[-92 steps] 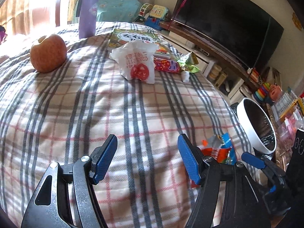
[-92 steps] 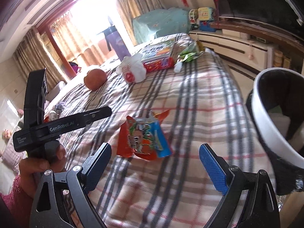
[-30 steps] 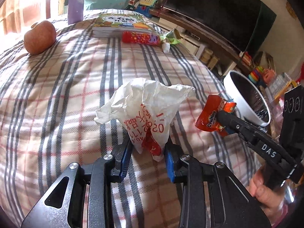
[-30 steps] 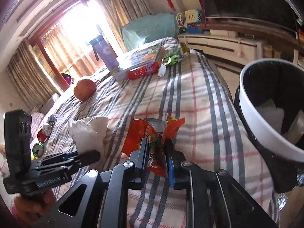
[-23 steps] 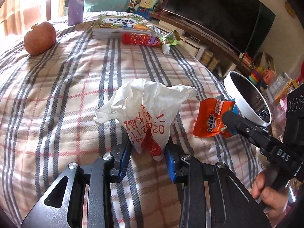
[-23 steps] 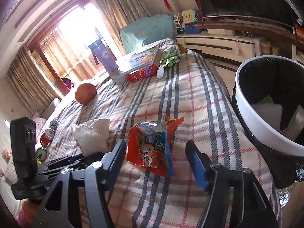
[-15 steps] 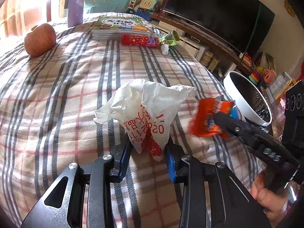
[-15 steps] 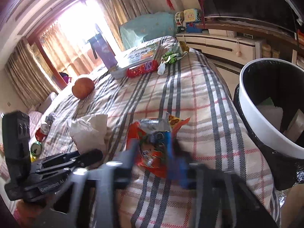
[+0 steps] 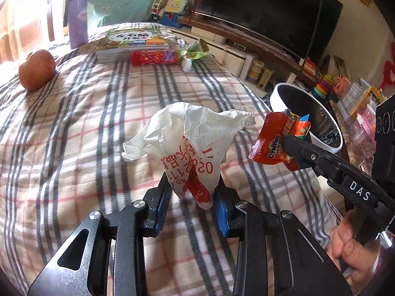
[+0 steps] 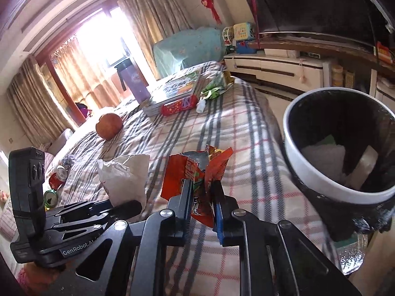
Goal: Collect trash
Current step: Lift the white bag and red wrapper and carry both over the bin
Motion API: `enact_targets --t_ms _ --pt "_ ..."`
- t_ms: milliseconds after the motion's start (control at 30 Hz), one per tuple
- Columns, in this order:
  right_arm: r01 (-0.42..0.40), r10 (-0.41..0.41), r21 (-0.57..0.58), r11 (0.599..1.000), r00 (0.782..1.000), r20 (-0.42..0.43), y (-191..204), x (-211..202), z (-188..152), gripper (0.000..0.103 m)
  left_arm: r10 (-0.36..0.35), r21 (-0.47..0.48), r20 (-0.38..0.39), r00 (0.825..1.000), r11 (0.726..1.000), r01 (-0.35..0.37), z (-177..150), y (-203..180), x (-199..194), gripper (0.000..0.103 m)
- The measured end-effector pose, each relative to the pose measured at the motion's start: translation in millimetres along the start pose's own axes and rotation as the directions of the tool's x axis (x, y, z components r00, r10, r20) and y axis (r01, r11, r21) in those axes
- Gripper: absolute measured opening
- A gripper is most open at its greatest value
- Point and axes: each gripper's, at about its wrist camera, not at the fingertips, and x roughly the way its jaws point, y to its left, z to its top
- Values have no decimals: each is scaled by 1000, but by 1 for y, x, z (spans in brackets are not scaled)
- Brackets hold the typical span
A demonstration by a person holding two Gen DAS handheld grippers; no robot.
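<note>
A crumpled white paper bag (image 9: 195,133) with red print stands up between the blue pads of my left gripper (image 9: 191,187), which is shut on its lower end. My right gripper (image 10: 201,190) has its jaws closing on a torn orange snack wrapper (image 10: 195,170), and the pads press on it. In the left wrist view that wrapper (image 9: 274,140) hangs above the checked bedspread (image 9: 74,123), near the bin's rim. The white-rimmed black bin (image 10: 318,182) stands off the bed's right edge, with pale scraps inside.
At the far end of the bed lie an apple (image 9: 37,70), a picture book (image 9: 130,39), a red tube (image 9: 155,57), a green wrapper (image 9: 193,50) and a purple bottle (image 9: 77,19). Two cans (image 10: 55,180) lie at the left. A TV cabinet (image 10: 284,66) runs behind the bin.
Three seconds ago both grippers stood open over the bed; now each holds its piece. Within the last second the right jaws parted, then closed again on the wrapper and lifted it.
</note>
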Motion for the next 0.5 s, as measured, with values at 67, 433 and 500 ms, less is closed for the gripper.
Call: enact_targets --t_ms 67,433,500 --pt "2 -2 9 1000 1000 2 -3 -3 -2 16 -2 8 -3 1000 1000 2 -1 -4 0 31" --pt "17 -18 35 999 999 34 -14 -22 -5 16 -10 64 -7 1000 998 10 -3 -31 0 31" --pt "17 -19 40 999 999 41 -16 -26 -4 16 -12 74 -6 1000 997 13 -3 -36 -1 31"
